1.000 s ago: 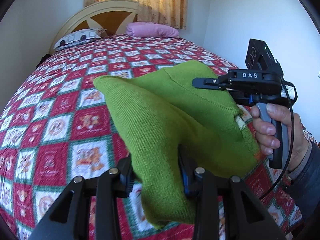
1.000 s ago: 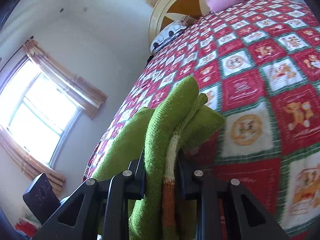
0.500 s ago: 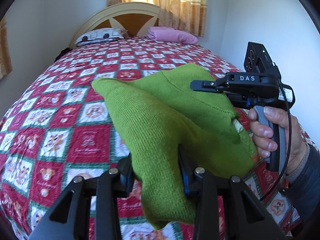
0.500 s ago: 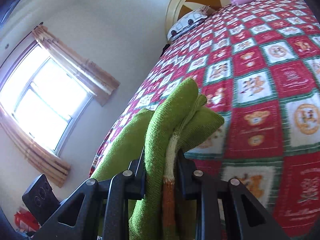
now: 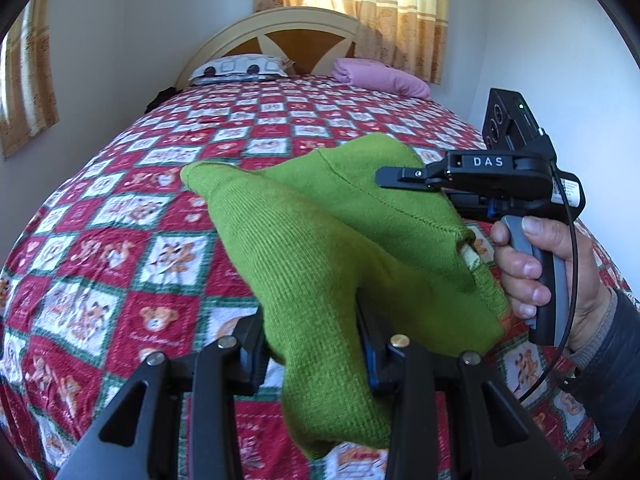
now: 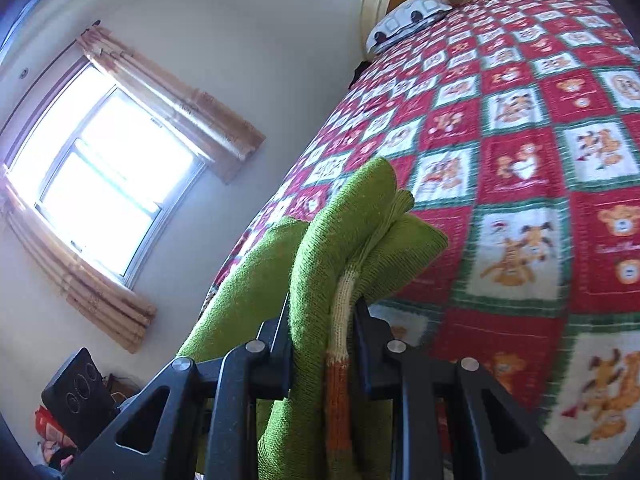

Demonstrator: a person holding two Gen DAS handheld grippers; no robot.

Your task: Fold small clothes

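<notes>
Bed with red patterned quilt (image 5: 120,216), printed pillow (image 5: 240,67), pink pillow (image 5: 380,80), wooden headboard (image 5: 304,32); curtained window (image 6: 96,184).

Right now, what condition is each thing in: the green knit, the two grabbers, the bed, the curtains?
green sweater: bunched, held in the air above the bed
left gripper: shut on the sweater
right gripper: shut on the sweater's striped edge
bedspread: spread flat
curtains: drawn, sunlit
</notes>
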